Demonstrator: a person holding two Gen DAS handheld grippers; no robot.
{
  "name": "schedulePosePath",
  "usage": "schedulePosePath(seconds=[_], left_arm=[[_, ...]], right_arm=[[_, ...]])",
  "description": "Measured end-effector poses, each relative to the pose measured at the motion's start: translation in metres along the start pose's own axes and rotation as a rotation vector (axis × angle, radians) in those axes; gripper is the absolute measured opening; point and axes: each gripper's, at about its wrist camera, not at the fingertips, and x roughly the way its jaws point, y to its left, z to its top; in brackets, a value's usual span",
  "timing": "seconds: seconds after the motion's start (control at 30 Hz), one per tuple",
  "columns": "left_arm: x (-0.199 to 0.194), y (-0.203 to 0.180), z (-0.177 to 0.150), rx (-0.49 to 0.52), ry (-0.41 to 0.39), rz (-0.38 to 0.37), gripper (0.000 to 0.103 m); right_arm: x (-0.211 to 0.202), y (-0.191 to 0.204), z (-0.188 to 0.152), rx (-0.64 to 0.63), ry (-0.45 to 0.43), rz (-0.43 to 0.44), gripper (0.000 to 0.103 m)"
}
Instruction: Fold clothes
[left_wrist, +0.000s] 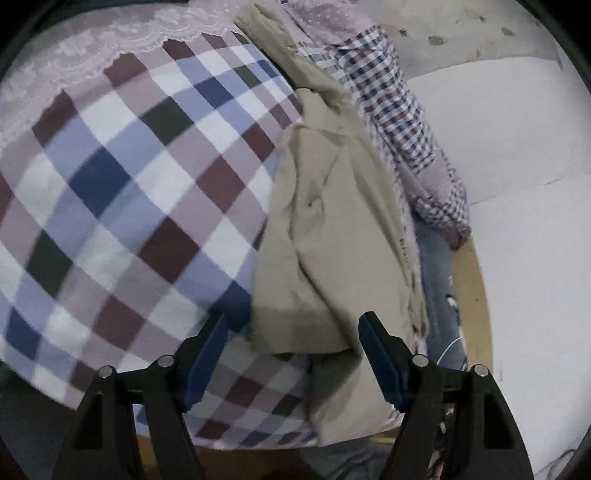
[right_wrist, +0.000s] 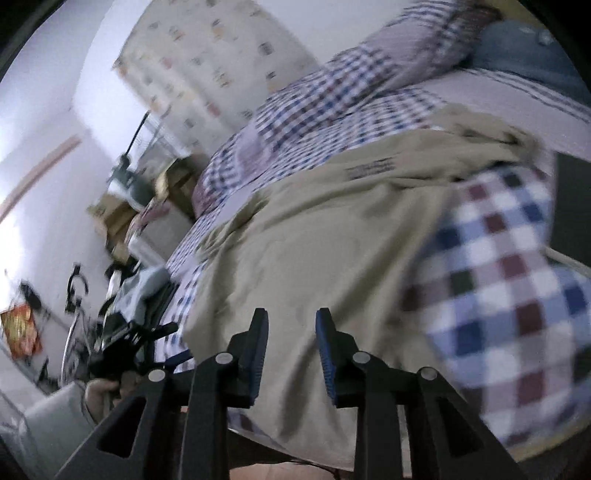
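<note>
A khaki garment (left_wrist: 325, 236) lies in a long folded heap on a checked bedsheet (left_wrist: 122, 192), running from near my left gripper toward the far side. My left gripper (left_wrist: 291, 332) stands open, its blue-padded fingers (left_wrist: 380, 354) on either side of the garment's near end, with no grip. In the right wrist view the same khaki garment (right_wrist: 306, 236) spreads wide over the bed. My right gripper (right_wrist: 291, 325) hovers over the khaki cloth near its close edge, jaws partly apart and nothing pinched between them. The other gripper (right_wrist: 129, 343) shows dark at lower left.
A small-checked quilt (left_wrist: 399, 122) and a blue denim piece (left_wrist: 439, 295) lie beside the garment. A wooden bed edge (left_wrist: 476, 295) borders a white wall. A pillow (right_wrist: 417, 62), a patterned curtain (right_wrist: 207, 74) and cluttered boxes (right_wrist: 122, 218) stand beyond the bed.
</note>
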Motion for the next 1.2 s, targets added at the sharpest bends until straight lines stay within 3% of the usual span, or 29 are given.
schedulePosePath(seconds=[0.27, 0.3, 0.47, 0.67, 0.83, 0.87, 0.9, 0.97, 1.2], left_arm=[[0.002, 0.003, -0.001, -0.071, -0.068, 0.018, 0.074], [0.004, 0.007, 0.0, -0.085, -0.073, 0.021, 0.07], [0.006, 0.024, 0.0, -0.172, -0.089, 0.057, 0.023], [0.002, 0.019, -0.006, -0.161, -0.111, 0.072, 0.004], [-0.023, 0.02, -0.012, -0.128, -0.145, 0.046, 0.003], [-0.026, 0.019, -0.012, -0.127, -0.156, 0.039, 0.003], [-0.03, 0.019, -0.013, -0.127, -0.167, 0.031, 0.002], [-0.039, 0.017, -0.014, -0.128, -0.191, 0.004, 0.002], [-0.086, 0.007, -0.021, -0.078, -0.28, -0.072, 0.001]], right_arm=[[-0.038, -0.045, -0.012, 0.082, -0.021, -0.14, 0.03], [-0.04, -0.049, -0.013, 0.089, -0.016, -0.163, 0.03], [-0.04, -0.072, -0.024, 0.123, 0.064, -0.249, 0.03], [-0.014, -0.066, -0.037, 0.016, 0.2, -0.301, 0.03], [0.003, -0.051, -0.045, -0.087, 0.261, -0.332, 0.025], [0.007, -0.048, -0.048, -0.11, 0.278, -0.337, 0.021], [0.01, -0.045, -0.05, -0.134, 0.291, -0.35, 0.005], [0.01, -0.036, -0.052, -0.173, 0.29, -0.378, 0.005], [-0.064, -0.043, -0.025, -0.086, 0.082, -0.438, 0.004]])
